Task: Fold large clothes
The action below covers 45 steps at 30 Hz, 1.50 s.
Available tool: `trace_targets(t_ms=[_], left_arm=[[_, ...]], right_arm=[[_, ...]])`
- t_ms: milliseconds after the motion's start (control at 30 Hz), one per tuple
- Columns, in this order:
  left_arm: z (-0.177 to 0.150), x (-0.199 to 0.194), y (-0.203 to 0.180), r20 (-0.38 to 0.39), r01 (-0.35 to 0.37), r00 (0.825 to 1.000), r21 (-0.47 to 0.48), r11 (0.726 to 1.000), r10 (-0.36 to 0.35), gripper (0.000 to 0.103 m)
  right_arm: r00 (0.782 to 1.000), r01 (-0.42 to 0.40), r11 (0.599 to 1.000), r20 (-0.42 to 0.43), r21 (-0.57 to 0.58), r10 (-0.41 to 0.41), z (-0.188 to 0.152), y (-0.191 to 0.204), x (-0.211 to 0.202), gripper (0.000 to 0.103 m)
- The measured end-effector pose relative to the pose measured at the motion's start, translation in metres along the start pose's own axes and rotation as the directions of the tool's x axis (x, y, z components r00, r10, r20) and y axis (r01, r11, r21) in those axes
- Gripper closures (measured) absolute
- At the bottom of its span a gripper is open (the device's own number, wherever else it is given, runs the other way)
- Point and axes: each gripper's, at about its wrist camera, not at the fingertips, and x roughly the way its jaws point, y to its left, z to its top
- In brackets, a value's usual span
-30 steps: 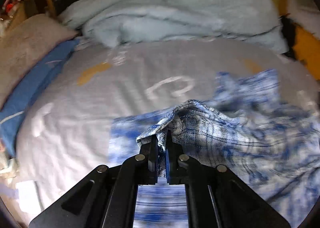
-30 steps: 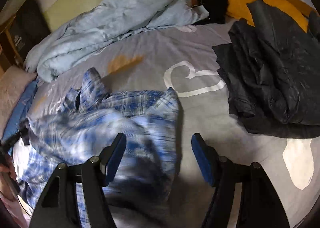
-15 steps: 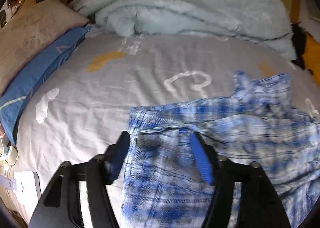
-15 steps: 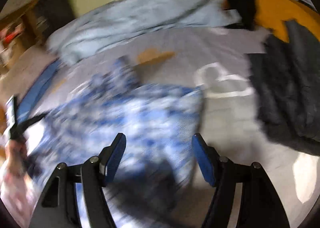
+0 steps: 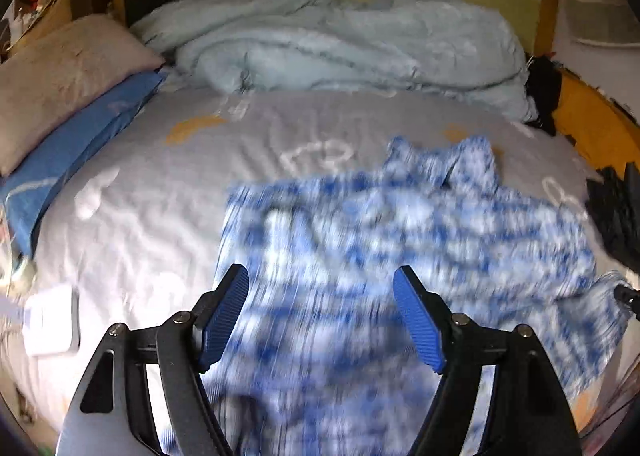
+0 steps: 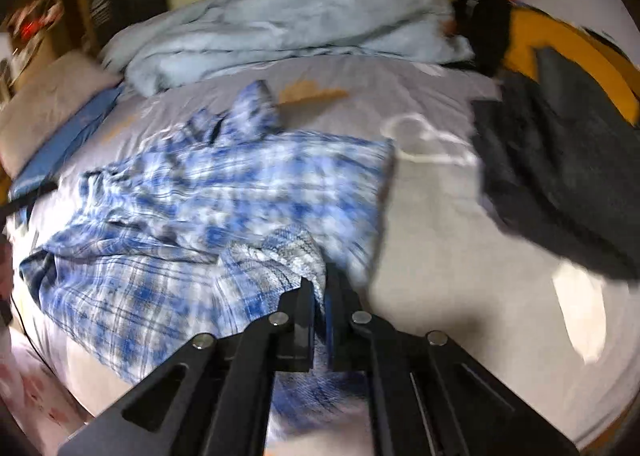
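A blue and white plaid shirt [image 5: 400, 240] lies spread and rumpled on the grey bed sheet [image 5: 160, 184]. In the left wrist view my left gripper [image 5: 322, 284] hovers over the shirt's near part, its jaws still opening, with nothing pinched between the blue pads. In the right wrist view the same shirt [image 6: 192, 224] fills the left half. My right gripper [image 6: 320, 288] is shut on a fold of the shirt's near right edge, and the cloth bunches up at the jaws.
A light blue duvet [image 5: 340, 48] is heaped at the far side of the bed. A beige pillow [image 5: 60, 72] and a blue one [image 5: 72, 144] lie at the left. Dark garments [image 6: 560, 160] are piled on the right, by a yellow-orange bed frame [image 6: 560, 44].
My left gripper let go of the shirt fold it pinched and opened, pulling back over the cloth. My right gripper, open before, closed on the shirt's edge. The shirt now lies flatter.
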Motion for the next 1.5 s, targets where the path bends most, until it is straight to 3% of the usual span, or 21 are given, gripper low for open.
trace_targets(t_ms=[100,167,400,433,467,533,600,667,733,800,900,967,1000,1133,1367,1433,1500], left_arm=[[-0.026,0.004,0.007,-0.066,0.021,0.998,-0.031,0.999,-0.023,0.029],[-0.039,0.009,0.012,-0.108,0.037,0.993,-0.052,0.998,-0.043,0.029],[-0.053,-0.001,0.019,-0.107,0.071,0.991,-0.082,0.994,-0.080,0.029],[-0.054,-0.004,0.018,-0.096,0.085,0.991,-0.076,0.993,-0.092,0.029],[-0.055,-0.009,0.015,-0.080,0.106,0.991,-0.060,0.993,-0.110,0.029],[-0.059,-0.020,0.006,-0.043,0.125,0.991,-0.009,0.992,-0.126,0.029],[-0.061,-0.028,0.000,-0.026,0.140,0.990,0.025,0.990,-0.139,0.029],[-0.066,-0.032,-0.002,-0.015,0.170,0.985,0.021,0.985,-0.169,0.029],[-0.072,-0.036,-0.007,-0.016,0.191,0.982,0.054,0.980,-0.190,0.029],[-0.078,-0.041,-0.014,0.003,0.196,0.980,0.095,0.976,-0.197,0.028],[-0.093,-0.047,-0.030,0.009,0.205,0.978,0.178,0.962,-0.210,0.018],[-0.103,-0.044,-0.043,-0.014,0.188,0.982,0.234,0.954,-0.190,0.002],[-0.109,-0.040,-0.050,-0.040,0.183,0.983,0.263,0.947,-0.179,0.001],[-0.126,-0.024,-0.068,-0.135,0.216,0.974,0.326,0.920,-0.181,0.001],[-0.147,-0.008,-0.085,-0.174,0.163,0.980,0.436,0.885,-0.094,0.001],[-0.150,-0.004,-0.086,-0.153,0.119,0.987,0.443,0.889,-0.055,0.000],[-0.148,0.002,-0.080,-0.113,0.018,0.993,0.396,0.918,0.029,0.000]], right_arm=[[0.986,0.124,0.990,-0.118,0.072,-0.115,-0.025,-0.021,0.016,0.101],[0.973,0.145,0.982,-0.198,0.118,-0.120,-0.038,-0.033,0.031,0.101],[0.983,0.165,0.985,-0.092,0.049,-0.160,-0.039,-0.025,0.013,0.100],[0.986,0.163,0.985,-0.053,0.053,-0.160,-0.038,-0.024,0.007,0.094],[0.988,0.153,0.987,-0.028,0.058,-0.151,-0.037,-0.024,0.002,0.079],[0.994,0.093,0.994,0.053,0.065,-0.096,-0.036,-0.021,-0.013,0.062],[0.992,0.047,0.998,0.115,0.043,-0.052,-0.036,-0.012,-0.025,0.061],[0.990,0.004,1.000,0.143,-0.009,-0.003,-0.036,0.002,-0.030,0.053],[0.991,-0.026,0.998,0.132,-0.061,0.034,-0.042,0.014,-0.030,0.052],[0.991,-0.052,0.992,0.117,-0.118,0.066,-0.050,0.030,-0.027,0.039],[0.989,-0.061,0.978,0.120,-0.201,0.087,-0.060,0.056,-0.021,0.022],[0.989,-0.043,0.963,0.124,-0.266,0.078,-0.067,0.070,-0.016,0.003],[0.990,-0.022,0.951,0.126,-0.308,0.064,-0.073,0.079,-0.013,0.000],[0.994,0.032,0.882,0.106,-0.469,0.020,-0.096,0.106,-0.002,0.000],[0.996,0.085,0.801,0.083,-0.593,-0.045,-0.121,0.127,0.016,0.000],[0.991,0.129,0.792,0.103,-0.596,-0.084,-0.121,0.127,0.021,0.000],[0.986,0.162,0.806,0.118,-0.570,-0.115,-0.118,0.124,0.024,0.000]])
